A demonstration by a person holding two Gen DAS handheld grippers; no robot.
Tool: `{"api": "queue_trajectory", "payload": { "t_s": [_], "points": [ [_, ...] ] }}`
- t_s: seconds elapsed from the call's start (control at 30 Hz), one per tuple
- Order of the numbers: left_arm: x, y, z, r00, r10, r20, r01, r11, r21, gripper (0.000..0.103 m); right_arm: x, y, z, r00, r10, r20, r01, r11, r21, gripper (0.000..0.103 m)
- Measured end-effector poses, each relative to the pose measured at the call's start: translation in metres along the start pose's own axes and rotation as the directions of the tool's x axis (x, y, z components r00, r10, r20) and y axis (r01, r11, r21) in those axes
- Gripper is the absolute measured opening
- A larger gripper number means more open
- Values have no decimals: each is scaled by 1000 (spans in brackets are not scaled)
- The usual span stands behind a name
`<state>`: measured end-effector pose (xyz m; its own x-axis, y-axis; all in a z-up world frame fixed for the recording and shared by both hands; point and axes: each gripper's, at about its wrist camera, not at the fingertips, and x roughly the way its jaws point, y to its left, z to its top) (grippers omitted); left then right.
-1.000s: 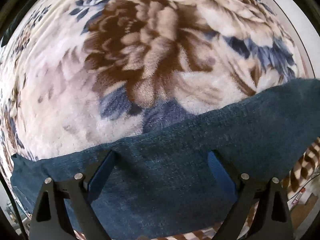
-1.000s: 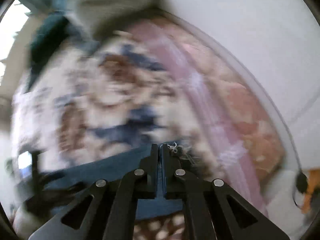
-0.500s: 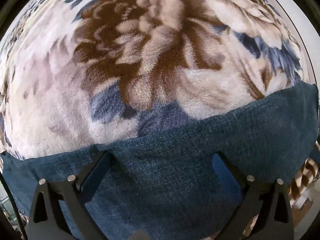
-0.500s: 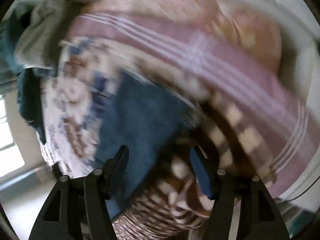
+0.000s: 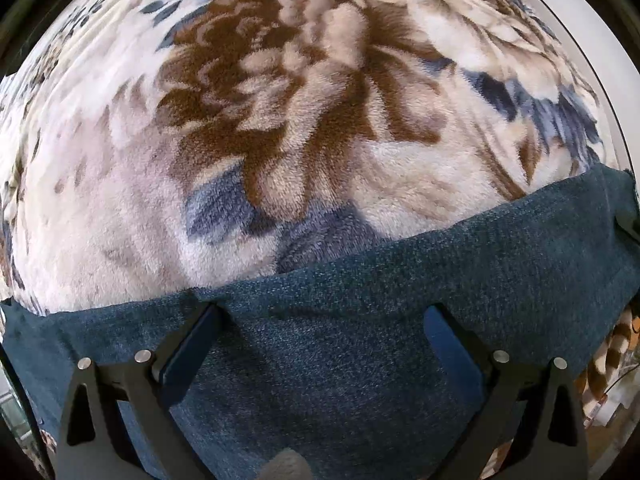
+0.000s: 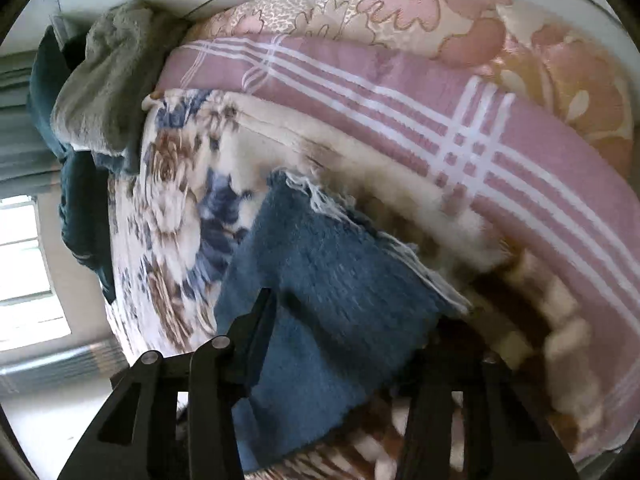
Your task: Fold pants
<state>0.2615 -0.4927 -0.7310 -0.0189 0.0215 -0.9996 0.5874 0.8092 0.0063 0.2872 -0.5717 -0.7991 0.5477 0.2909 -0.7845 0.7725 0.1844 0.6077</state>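
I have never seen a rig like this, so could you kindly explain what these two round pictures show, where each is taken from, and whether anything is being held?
There is no robot here: a person holds a two-finger gripper in each hand, and each gripper carries a fisheye camera looking forward along its fingers, hence the round, bulging pictures.

The left wrist view shows the left gripper, its black fingers spread wide over blue denim pants lying on a fluffy floral blanket.

The right wrist view shows the right gripper, also open, over the frayed hem of the same pants. Behind it lie a pink checked blanket and a grey garment, slightly blurred.

Neither gripper is closed on anything, so nothing is held at this moment.
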Motion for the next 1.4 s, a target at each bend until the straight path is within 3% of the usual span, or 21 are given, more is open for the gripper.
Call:
{"api": "queue_trajectory", "payload": {
  "t_s": [0.03,0.1,0.17,0.2,0.23,0.3,0.37,0.4,0.43,0.57,0.67,0.73,0.8,0.83,0.87,1.03,1.3,1.4],
  "points": [
    [2,0,1,1000,0,-3,0,1000,-1,103,1,5,1,999,28,18,-28,1000,-2,12],
    [5,1,3,1000,-5,-5,5,1000,-6,103,-3,17,0,994,98,56,-97,995,-28,12],
    [2,2,5,1000,-6,-5,6,1000,-8,103,2,27,-1,993,108,45,-106,993,-54,18],
    [4,2,5,1000,-4,-5,4,1000,-7,103,9,27,-2,994,107,24,-106,994,-41,34],
    [7,1,4,1000,1,-9,-1,1000,-5,103,15,24,-2,994,105,-8,-106,994,-21,39],
    [5,0,4,1000,2,-16,-2,1000,-12,103,31,16,-3,992,117,-54,-115,993,28,39],
    [4,0,4,1000,-2,-20,2,1000,-13,103,35,17,-6,994,104,-32,-104,994,19,25],
    [0,1,5,1000,-8,-21,8,1000,-15,103,35,16,-7,996,92,-19,-92,996,21,10],
    [0,2,4,1000,-16,-21,16,1000,-14,103,32,15,-8,996,91,-1,-91,995,37,9],
    [-13,21,0,999,-35,-39,33,998,-56,103,10,16,-10,993,64,99,-69,996,51,7],
    [-18,50,-9,997,-45,-67,34,986,-161,103,14,20,-13,993,107,52,-109,994,29,13],
    [-16,68,-16,995,-20,-100,-1,977,-213,103,24,22,-15,995,104,-2,-104,994,33,23],
    [-13,85,-24,993,-17,-114,-14,966,-259,103,28,24,-17,995,99,5,-99,994,35,23],
    [-10,92,-29,992,-9,-123,-24,963,-269,103,28,25,-18,995,94,18,-95,995,36,16],
    [-6,99,-33,992,-3,-127,-33,961,-274,103,27,25,-20,997,68,32,-70,997,38,8],
    [-6,115,-47,996,6,-93,-32,961,-276,103,7,30,-25,992,18,124,-26,998,62,8],
    [-34,138,-78,988,137,-66,-149,961,-233,103,-24,98,-51,981,-22,192,41,995,-96,7],
    [-49,167,-96,989,134,-59,-144,954,-262,103,-32,133,-74,979,-17,205,50,986,-159,7]
  ]
}}
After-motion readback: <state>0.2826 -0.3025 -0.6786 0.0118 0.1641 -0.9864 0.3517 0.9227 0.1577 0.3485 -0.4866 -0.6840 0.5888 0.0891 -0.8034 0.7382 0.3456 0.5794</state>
